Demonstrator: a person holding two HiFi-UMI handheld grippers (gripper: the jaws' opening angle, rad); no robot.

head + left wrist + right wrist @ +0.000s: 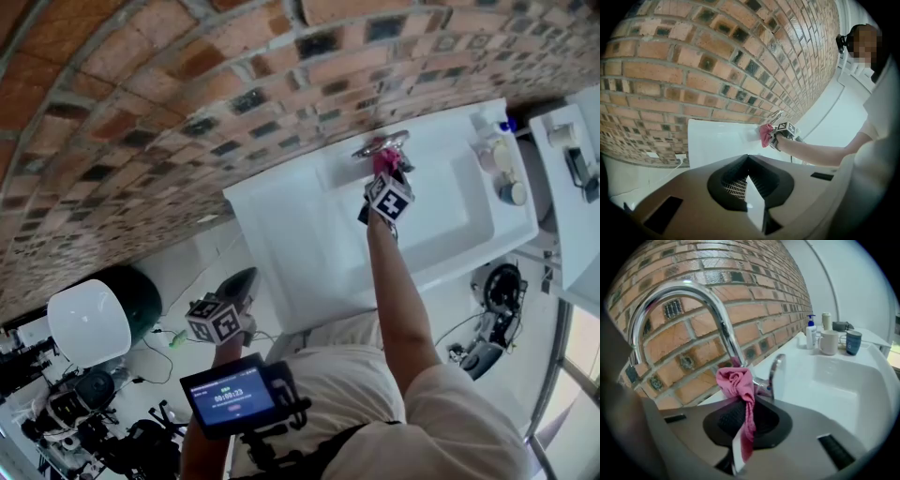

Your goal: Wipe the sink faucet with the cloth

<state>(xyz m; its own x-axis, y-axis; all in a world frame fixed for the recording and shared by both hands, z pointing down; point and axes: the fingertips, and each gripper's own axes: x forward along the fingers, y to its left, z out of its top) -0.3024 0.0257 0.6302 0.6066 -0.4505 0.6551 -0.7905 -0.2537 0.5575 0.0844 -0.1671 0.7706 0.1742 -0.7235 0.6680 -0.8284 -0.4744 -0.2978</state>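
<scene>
A chrome gooseneck faucet point(693, 301) rises from the back of a white sink point(441, 202) against a brick wall. My right gripper point(740, 446) is shut on a pink cloth point(738, 383), whose bunched end presses against the foot of the spout beside the chrome lever point(776, 371). From the head view the cloth point(382, 159) sits just under the faucet point(380, 143), with the right gripper point(384, 183) behind it. My left gripper point(239, 286) hangs low, left of the sink, jaws shut with nothing in them; its own view shows the shut left gripper point(749, 176) and the distant cloth point(766, 134).
On the sink's right ledge stand a soap pump bottle point(812, 333), a white mug point(828, 342) and a blue mug point(853, 342). The brick wall point(187, 103) runs directly behind the faucet. A white bin point(89, 323) and cables lie on the floor at lower left.
</scene>
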